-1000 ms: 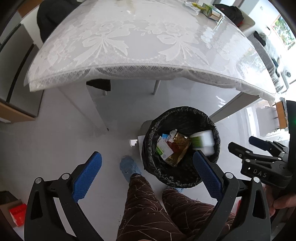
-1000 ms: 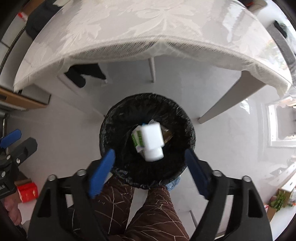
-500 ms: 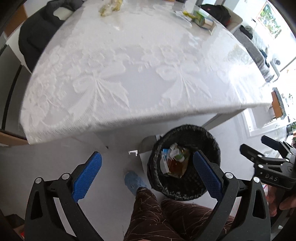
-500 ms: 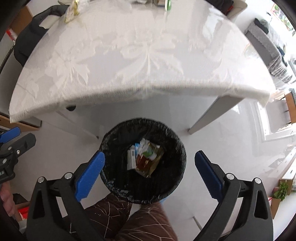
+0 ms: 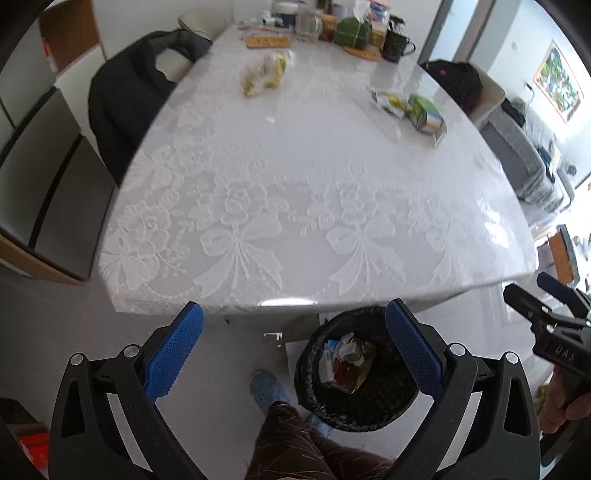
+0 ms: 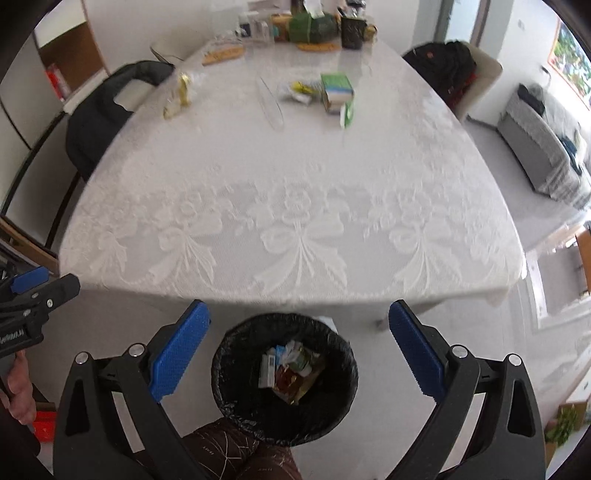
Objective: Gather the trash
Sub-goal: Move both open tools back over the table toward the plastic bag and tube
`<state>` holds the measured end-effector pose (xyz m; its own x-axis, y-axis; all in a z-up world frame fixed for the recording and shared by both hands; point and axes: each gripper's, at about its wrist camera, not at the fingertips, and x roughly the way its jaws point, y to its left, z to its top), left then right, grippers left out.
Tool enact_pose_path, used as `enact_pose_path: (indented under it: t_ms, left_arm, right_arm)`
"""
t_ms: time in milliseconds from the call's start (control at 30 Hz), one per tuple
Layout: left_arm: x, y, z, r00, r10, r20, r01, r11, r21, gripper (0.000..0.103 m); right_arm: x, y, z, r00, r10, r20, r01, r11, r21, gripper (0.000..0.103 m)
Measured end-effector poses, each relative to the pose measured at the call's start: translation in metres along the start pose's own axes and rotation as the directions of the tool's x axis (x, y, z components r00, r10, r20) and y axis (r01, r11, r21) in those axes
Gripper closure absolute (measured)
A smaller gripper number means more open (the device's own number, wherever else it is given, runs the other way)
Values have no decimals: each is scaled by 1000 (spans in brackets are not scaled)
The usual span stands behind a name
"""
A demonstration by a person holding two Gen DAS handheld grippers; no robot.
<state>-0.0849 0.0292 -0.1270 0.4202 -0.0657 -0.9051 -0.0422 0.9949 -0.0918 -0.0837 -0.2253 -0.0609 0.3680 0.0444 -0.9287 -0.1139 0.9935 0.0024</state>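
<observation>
Grippers both stand wide and empty: the right gripper (image 6: 297,325), whose jaws have just been opening, has let go of the white carton seen falling a second ago, and the left gripper (image 5: 293,330) hangs alongside. Both have risen and tilted up. The bin (image 6: 236,402) below holds the trash (image 6: 291,369); more litter (image 6: 334,96) lies on the table (image 6: 295,236).

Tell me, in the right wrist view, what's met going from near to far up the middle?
Trash bin → bare lace tablecloth → green carton → green tissue box.
</observation>
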Motion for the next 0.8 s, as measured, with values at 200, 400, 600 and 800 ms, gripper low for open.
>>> enact_pose_path:
  t_ms: [200, 400, 600, 800]
  left_arm:
    - [-20, -5, 17, 999, 16, 48, -16, 1000, -15, 6]
    - [-26, 0, 44, 998, 25, 63, -24, 999, -23, 6]
    - [-19, 11, 86, 997, 30, 73, -29, 999, -14, 6]
    - [1, 26, 135, 998, 30, 62, -29, 1000, -7, 6]
  right_arm:
    - [-20, -4, 16, 999, 5, 52, -6, 1000, 4, 9]
    - [-29, -1, 42, 997, 8, 81, -8, 1000, 6, 9]
    - [-23, 8, 83, 995, 10, 98, -10, 1000, 4, 9]
    - [-2, 20, 128, 996, 6, 84, -7, 1000, 8, 9]
